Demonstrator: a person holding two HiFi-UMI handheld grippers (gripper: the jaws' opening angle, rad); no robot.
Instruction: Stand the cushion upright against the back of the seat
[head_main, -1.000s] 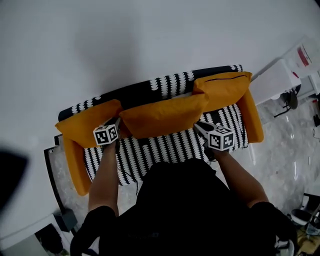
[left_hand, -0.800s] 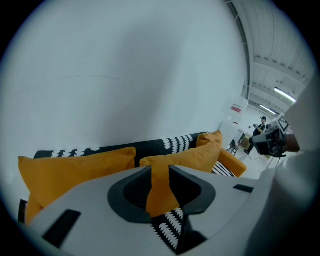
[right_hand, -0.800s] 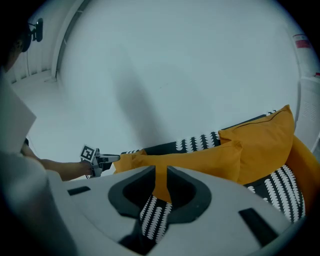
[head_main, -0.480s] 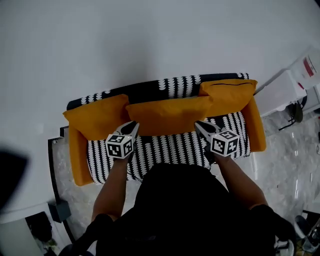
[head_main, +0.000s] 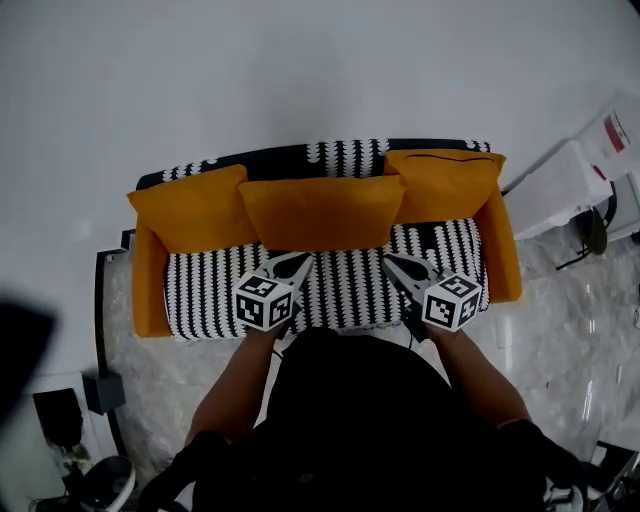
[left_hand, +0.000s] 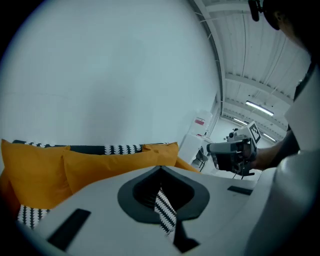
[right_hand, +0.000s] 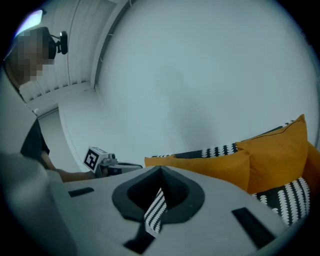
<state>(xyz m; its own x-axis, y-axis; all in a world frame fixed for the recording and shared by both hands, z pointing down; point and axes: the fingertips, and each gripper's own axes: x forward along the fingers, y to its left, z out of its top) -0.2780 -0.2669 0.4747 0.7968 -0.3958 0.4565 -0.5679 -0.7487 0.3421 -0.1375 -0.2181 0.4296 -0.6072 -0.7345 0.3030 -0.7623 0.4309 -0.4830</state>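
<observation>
Middle cushion (head_main: 322, 212) stands upright against the sofa back (head_main: 345, 158), side cushions (head_main: 190, 215) touching it at either end. Task looks done, nothing obvious left. Left gripper (head_main: 292, 264) and right gripper (head_main: 396, 266) hover in front of the sofa back, clear of the cushion. Both sets of fingers have just closed together, empty.

I count three orange cushions on the one sofa (head_main: 340, 290): a left cushion (head_main: 190, 218), a middle cushion (head_main: 320, 210) and a right cushion (head_main: 440, 185). The sofa has two orange armrests, a left armrest (head_main: 148, 290) and a right armrest (head_main: 503, 250). One person (head_main: 350, 420) holds two tools, the left tool (head_main: 293, 262) and the right tool (head_main: 395, 265). Two marker cubes ride them, a left cube (head_main: 264, 302) and a right cube (head_main: 452, 301).
</observation>
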